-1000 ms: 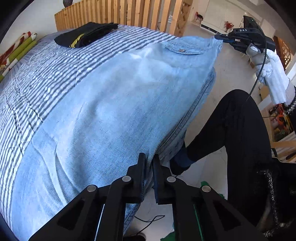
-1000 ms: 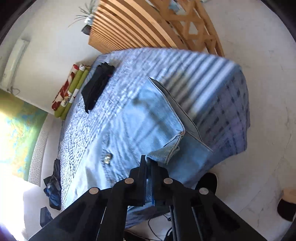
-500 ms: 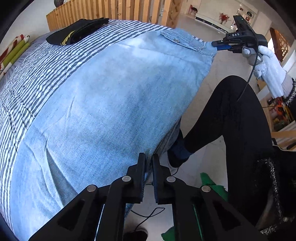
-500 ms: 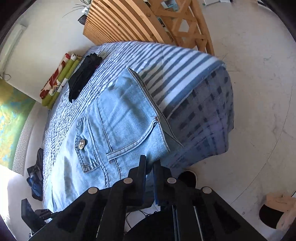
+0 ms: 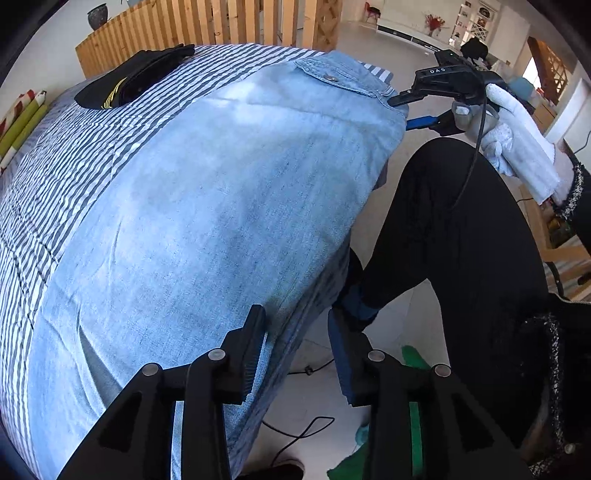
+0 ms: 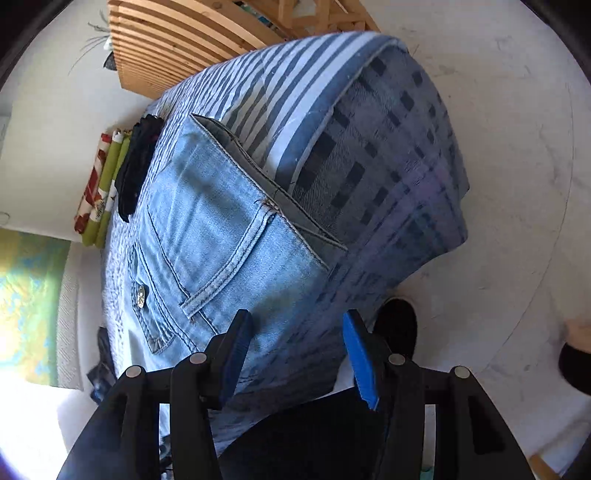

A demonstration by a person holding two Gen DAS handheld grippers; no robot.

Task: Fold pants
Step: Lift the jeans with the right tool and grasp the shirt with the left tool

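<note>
Jeans (image 5: 207, 206) laid flat along the near edge of the striped bed (image 5: 74, 155) — both grippers (image 5: 297, 354) (image 6: 295, 354) just been opening, jaws apart, nothing held. Back off straight, no snagging — then smooth.

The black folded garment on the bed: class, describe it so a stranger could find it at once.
Start at the striped bed; the pale jeans cover most of it. Beyond them, near the wooden slat railing, lies the black folded garment. It is the only dark item on the bed, with a yellow mark.
</note>
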